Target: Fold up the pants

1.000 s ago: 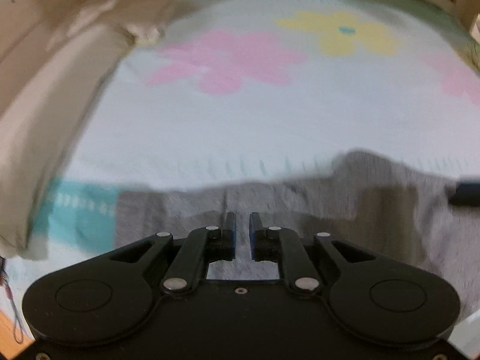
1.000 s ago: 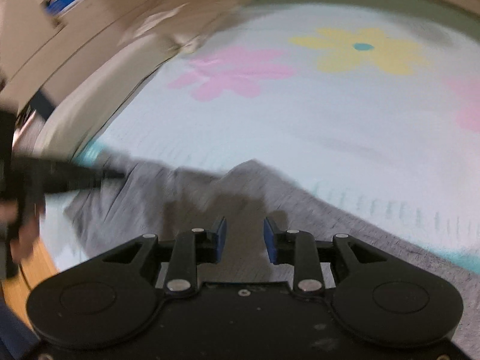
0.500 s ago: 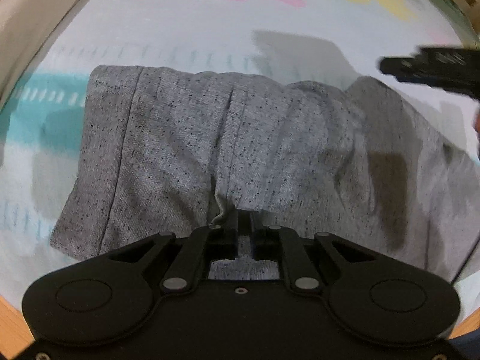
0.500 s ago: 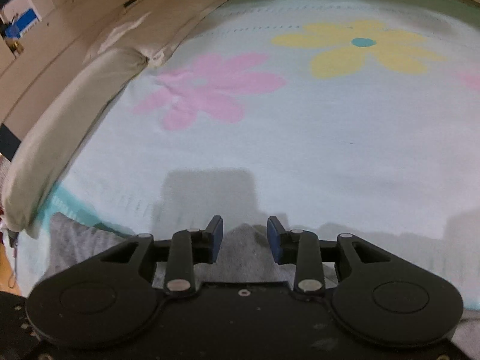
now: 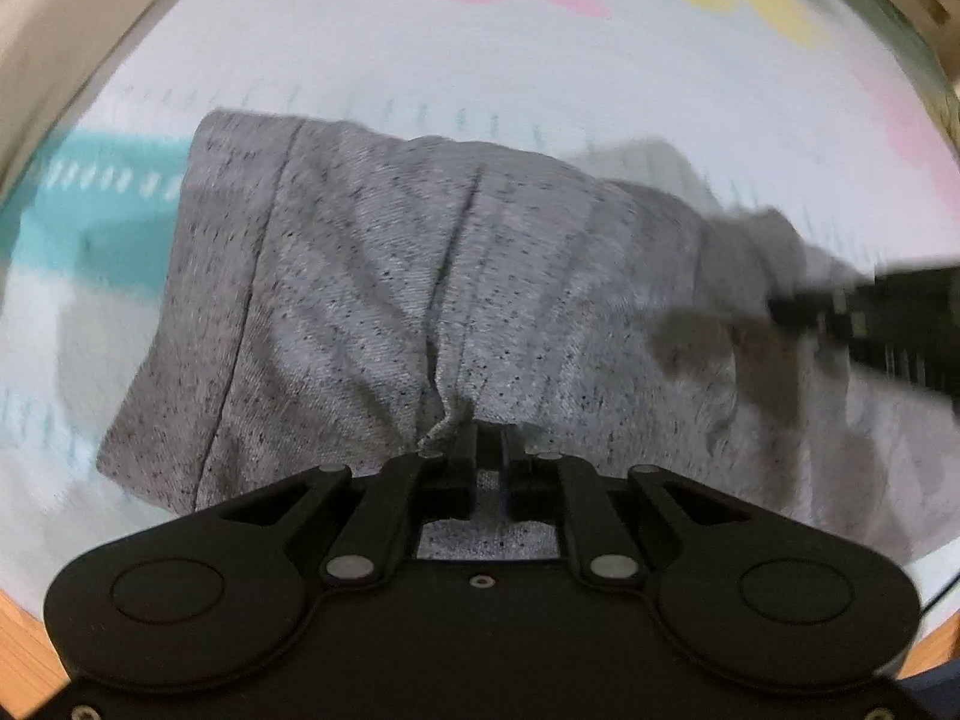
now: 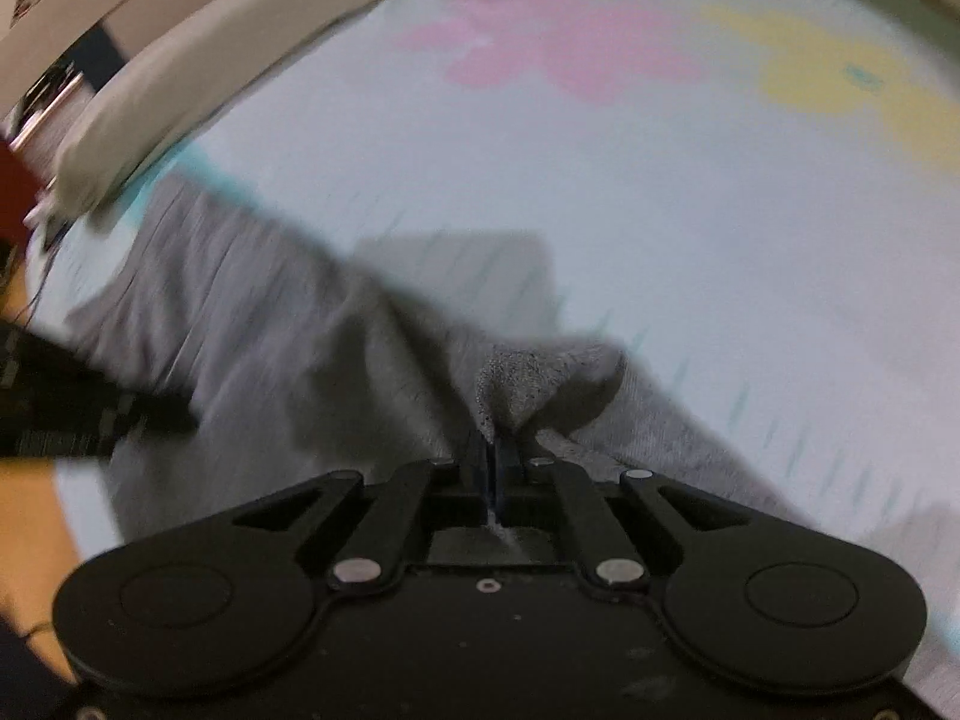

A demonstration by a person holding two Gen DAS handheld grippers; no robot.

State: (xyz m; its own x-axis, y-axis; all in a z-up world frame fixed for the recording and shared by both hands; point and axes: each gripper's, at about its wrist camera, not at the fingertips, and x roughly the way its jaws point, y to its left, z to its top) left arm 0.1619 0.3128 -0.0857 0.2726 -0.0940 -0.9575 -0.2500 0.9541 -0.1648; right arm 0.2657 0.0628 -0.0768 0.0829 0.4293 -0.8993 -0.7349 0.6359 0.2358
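Grey speckled pants point(image 5: 384, 300) lie bunched on a pale flowered bedspread point(image 5: 540, 72), their hem end at the left over a teal stripe point(image 5: 96, 180). Near the middle, the left gripper point(image 5: 489, 441) pinches the near edge, creases fanning away from its narrow jaws, likely to anchor that side. Further right, the right gripper point(image 6: 495, 450) has just closed its jaws tight on a raised peak of fabric, probably so both ends can be lifted together for a fold.
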